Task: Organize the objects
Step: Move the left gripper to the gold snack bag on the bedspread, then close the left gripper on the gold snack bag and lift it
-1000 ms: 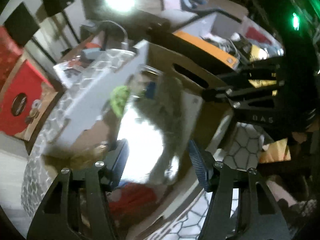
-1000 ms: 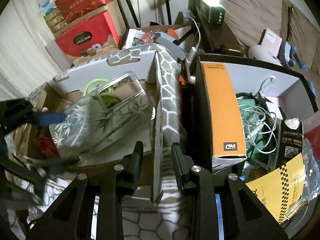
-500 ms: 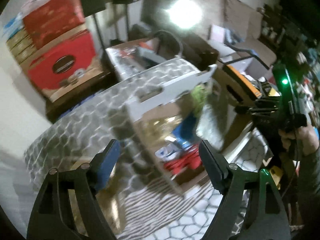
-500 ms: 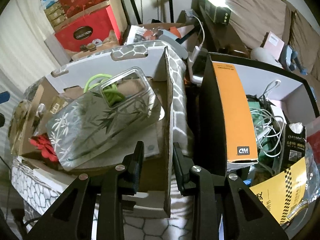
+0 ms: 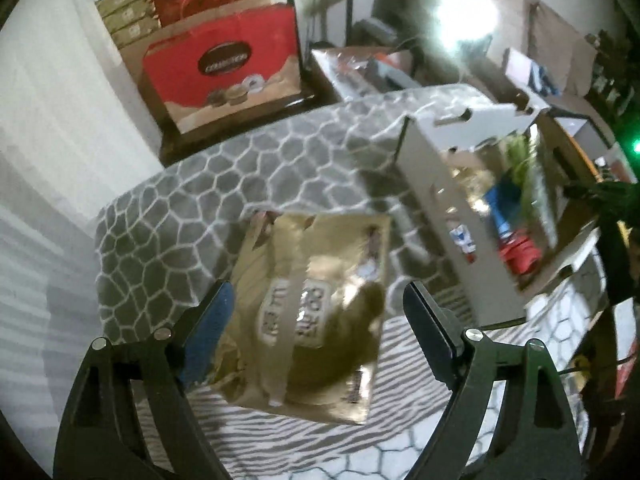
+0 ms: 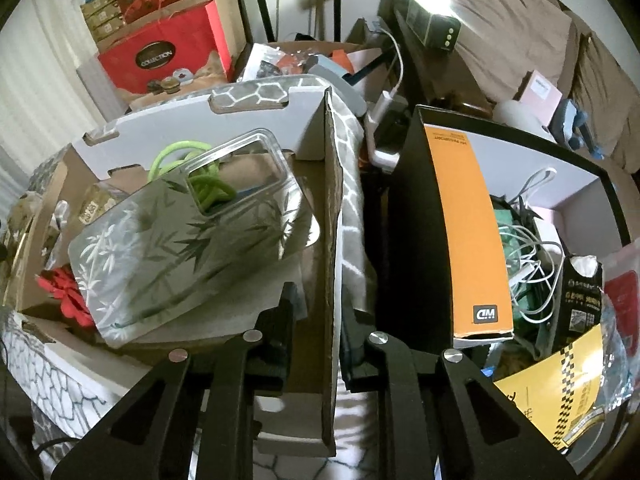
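My left gripper (image 5: 316,308) is open and empty, hovering over a shiny gold packet (image 5: 316,304) that lies flat on the grey honeycomb cloth (image 5: 224,184). My right gripper (image 6: 318,312) is shut on the side wall of the cardboard box (image 6: 332,240). In that box lies a clear bamboo-print pouch (image 6: 168,256) with a green cord (image 6: 188,168) and a red item (image 6: 66,300). The same box (image 5: 444,200) shows at the right of the left wrist view, blurred.
A black-walled box (image 6: 404,220) to the right holds an orange carton (image 6: 468,220), white cables (image 6: 528,248) and a yellow checkered packet (image 6: 560,392). Red gift boxes (image 5: 224,68) stand behind the table. A lamp (image 6: 434,28) glows at the back.
My left gripper let go of the bamboo pouch, now lying in the cardboard box, and swung left over the gold packet. My right gripper has stayed clamped on the box wall.
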Tool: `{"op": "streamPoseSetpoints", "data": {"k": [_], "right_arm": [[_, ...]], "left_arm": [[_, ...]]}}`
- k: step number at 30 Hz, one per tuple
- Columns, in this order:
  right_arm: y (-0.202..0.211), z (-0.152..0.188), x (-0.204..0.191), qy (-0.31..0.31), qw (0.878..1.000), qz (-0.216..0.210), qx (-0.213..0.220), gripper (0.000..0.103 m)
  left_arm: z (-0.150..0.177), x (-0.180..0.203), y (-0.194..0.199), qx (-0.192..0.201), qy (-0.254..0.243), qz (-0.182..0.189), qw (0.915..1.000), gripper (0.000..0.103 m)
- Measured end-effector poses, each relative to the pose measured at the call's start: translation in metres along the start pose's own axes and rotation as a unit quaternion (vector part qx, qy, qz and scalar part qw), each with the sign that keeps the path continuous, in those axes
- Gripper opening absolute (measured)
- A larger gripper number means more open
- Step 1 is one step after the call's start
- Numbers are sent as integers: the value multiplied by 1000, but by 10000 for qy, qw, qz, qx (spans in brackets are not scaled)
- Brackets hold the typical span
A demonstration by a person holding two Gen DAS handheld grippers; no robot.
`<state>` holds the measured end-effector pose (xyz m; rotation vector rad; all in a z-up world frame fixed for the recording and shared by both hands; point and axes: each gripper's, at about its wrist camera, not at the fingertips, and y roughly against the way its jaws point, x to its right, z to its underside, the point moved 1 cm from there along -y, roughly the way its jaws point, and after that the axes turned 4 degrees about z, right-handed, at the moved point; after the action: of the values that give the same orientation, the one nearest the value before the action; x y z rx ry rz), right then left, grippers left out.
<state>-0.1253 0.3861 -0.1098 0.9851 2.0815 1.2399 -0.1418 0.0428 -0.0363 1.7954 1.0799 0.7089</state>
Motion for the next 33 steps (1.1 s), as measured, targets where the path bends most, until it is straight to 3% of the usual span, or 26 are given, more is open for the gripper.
{"op": "streamPoseSetpoints", "data": {"k": [4, 8, 11, 16, 18, 33], "right_arm": [[-1, 0, 0, 15, 10000, -2, -2, 17], [-1, 1, 0, 18, 10000, 2, 2, 18], [-1, 0, 0, 19, 10000, -13, 2, 19], [0, 0, -1, 5, 10000, -30, -6, 19], [0, -1, -2, -4, 10000, -32, -5, 19], [2, 0, -2, 21, 10000, -71, 4, 19]], "left_arm": [[9, 2, -13, -223, -54, -29, 9997, 85], [17, 8, -28, -341, -237, -321, 9986, 84], [22, 14, -31, -259, -416, -391, 9980, 68], [22, 22, -21, -98, -480, -205, 9986, 29], [20, 24, -18, -93, -369, -38, 9993, 23], [12, 42, 9, 298, -294, 31, 9991, 17]]}}
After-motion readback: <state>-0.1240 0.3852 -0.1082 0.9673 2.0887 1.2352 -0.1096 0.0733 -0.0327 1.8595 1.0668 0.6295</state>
